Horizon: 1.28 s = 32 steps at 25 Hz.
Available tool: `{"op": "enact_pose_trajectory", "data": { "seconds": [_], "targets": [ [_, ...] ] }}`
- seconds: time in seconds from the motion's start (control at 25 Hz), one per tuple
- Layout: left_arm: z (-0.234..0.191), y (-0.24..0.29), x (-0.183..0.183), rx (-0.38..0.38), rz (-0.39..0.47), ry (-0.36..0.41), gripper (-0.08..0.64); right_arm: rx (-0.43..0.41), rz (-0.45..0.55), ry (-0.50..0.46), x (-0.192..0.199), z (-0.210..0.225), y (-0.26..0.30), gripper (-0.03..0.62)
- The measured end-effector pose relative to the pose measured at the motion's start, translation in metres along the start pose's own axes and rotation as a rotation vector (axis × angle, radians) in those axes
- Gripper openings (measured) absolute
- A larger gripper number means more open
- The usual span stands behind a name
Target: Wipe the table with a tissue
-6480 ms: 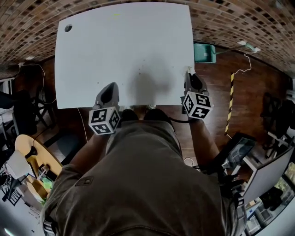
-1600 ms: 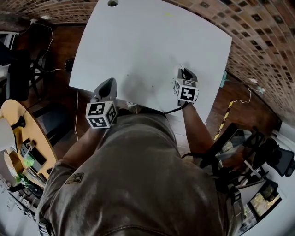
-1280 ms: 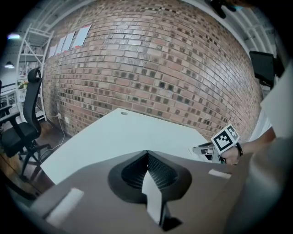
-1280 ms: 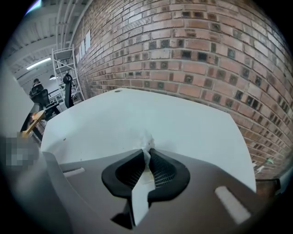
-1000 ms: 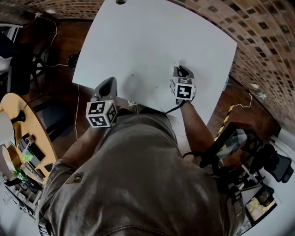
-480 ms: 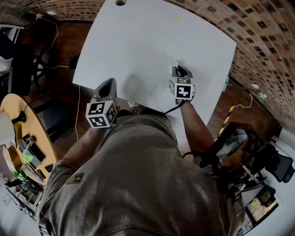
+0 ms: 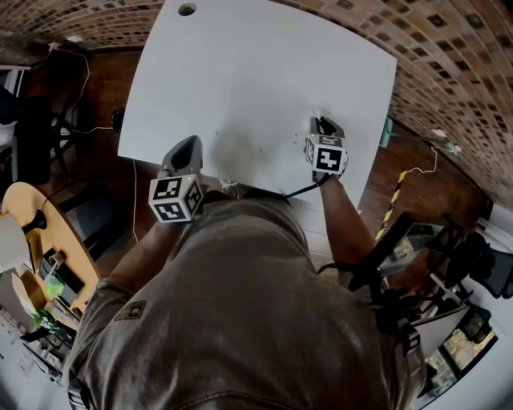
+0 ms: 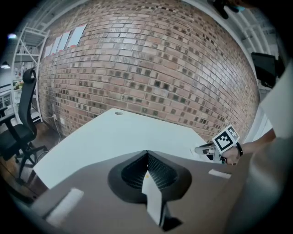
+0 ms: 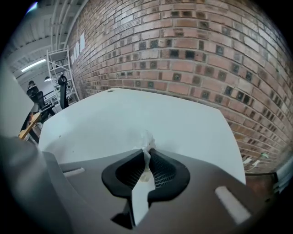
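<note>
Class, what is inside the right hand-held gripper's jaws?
A white tissue, pinched by the shut jaws; its crumpled end pokes out over the table. How far it runs back between them is covered.

- The right gripper (image 7: 320, 122) stands over the near right part of the table (image 7: 240, 72), with the tissue (image 9: 147, 139) between its jaws.
- The left gripper (image 7: 186, 149) is at the table's near edge, well to the left.
- A brick wall (image 8: 160, 68) stands behind the table.

- I counted one white desk (image 7: 240, 72), with one round hole (image 7: 187, 9) in it.
- I saw one tissue (image 9: 147, 138).
- I had two tools: left tool (image 8: 146, 154), right tool (image 7: 323, 124).
- I spotted one office chair (image 8: 18, 132).
</note>
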<state>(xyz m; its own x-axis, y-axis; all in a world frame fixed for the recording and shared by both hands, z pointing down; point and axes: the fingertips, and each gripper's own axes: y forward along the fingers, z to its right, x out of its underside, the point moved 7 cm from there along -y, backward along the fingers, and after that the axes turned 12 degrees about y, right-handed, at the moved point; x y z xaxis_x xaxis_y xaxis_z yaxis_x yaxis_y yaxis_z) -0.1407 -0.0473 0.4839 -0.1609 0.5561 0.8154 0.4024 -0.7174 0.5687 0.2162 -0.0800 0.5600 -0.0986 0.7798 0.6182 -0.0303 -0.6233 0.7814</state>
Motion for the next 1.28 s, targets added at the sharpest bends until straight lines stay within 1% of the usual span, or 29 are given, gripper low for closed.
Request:
{"op": "enact_pose_trajectory", "data": {
  "seconds": [0.16,0.32,0.96,1.28],
  "targets": [
    [0.005,0.005,-0.004,0.014,0.006,0.011,0.002,0.030,-0.001,0.023,0.004,0.019,-0.005,0.044],
    [0.007,0.006,-0.006,0.011,0.007,0.012,0.002,0.021,-0.005,0.018,0.004,0.015,-0.002,0.044],
    [-0.018,-0.020,0.009,-0.092,0.006,-0.049,0.002,-0.115,-0.023,-0.144,-0.013,-0.054,0.023,0.044],
    [-0.025,-0.028,0.013,-0.113,0.010,-0.061,0.002,-0.192,-0.040,-0.214,-0.013,-0.087,0.026,0.044]
  ]
}}
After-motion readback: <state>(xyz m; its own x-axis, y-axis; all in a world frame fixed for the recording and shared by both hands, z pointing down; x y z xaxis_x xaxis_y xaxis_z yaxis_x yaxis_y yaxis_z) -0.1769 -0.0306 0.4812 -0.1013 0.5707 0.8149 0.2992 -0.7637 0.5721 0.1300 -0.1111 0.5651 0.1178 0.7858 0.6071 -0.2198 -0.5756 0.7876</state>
